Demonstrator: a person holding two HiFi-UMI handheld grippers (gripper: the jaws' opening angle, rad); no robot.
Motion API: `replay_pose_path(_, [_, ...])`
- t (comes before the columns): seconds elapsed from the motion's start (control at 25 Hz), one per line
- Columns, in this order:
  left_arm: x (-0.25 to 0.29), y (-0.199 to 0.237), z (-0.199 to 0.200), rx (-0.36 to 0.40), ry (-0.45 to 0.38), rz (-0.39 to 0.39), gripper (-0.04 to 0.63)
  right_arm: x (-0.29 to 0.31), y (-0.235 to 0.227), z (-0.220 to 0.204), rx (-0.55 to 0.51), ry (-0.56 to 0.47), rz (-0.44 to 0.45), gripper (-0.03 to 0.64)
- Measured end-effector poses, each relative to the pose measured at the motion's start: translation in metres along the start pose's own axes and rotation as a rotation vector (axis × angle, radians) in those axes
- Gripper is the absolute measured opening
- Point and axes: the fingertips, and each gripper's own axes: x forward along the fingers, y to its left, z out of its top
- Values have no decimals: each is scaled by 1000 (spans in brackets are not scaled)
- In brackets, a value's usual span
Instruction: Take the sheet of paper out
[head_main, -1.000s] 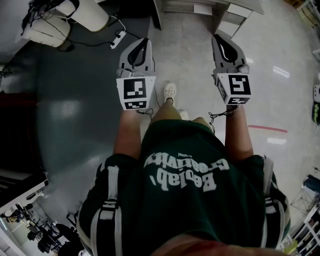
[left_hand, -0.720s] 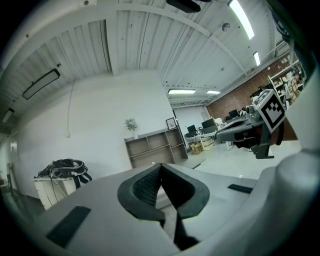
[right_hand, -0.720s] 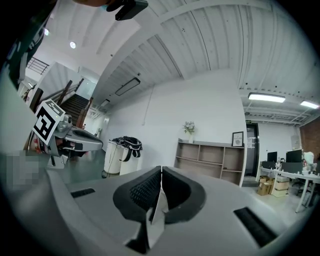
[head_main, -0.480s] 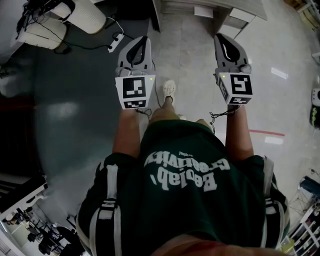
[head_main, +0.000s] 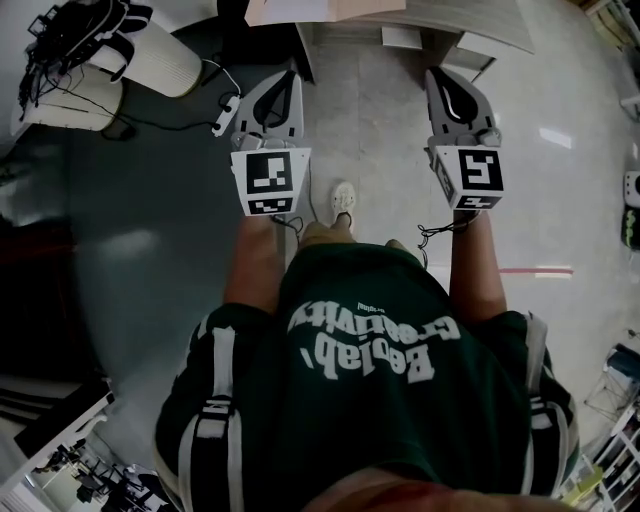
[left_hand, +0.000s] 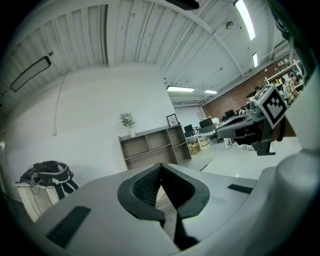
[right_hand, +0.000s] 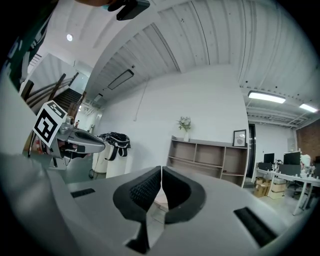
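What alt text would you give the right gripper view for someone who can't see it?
The right gripper fills the foreground, jaws shut with nothing between them. Beyond it, an open shelf unit stands against a white wall, with a potted plant and a framed picture on top. The left gripper shows at left.

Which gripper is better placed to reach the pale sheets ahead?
Left, marginally: the left gripper points straight at the pale sheets; the right gripper faces the grey surface beside them.
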Motion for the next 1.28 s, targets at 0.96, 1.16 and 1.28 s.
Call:
replay_pose_path(0.96, [161,120,-13,31,-25,-92,18,189,-27,19,12,-7,-70,34])
replay_pose_path(1.16, [179,126,-23,16,-14,-99,18,202,-31,12,13,6,-76,34])
replay_pose_path(1.28, [189,128,-30,10,-3,-99,18,211,-34,5,14,19,-73,34])
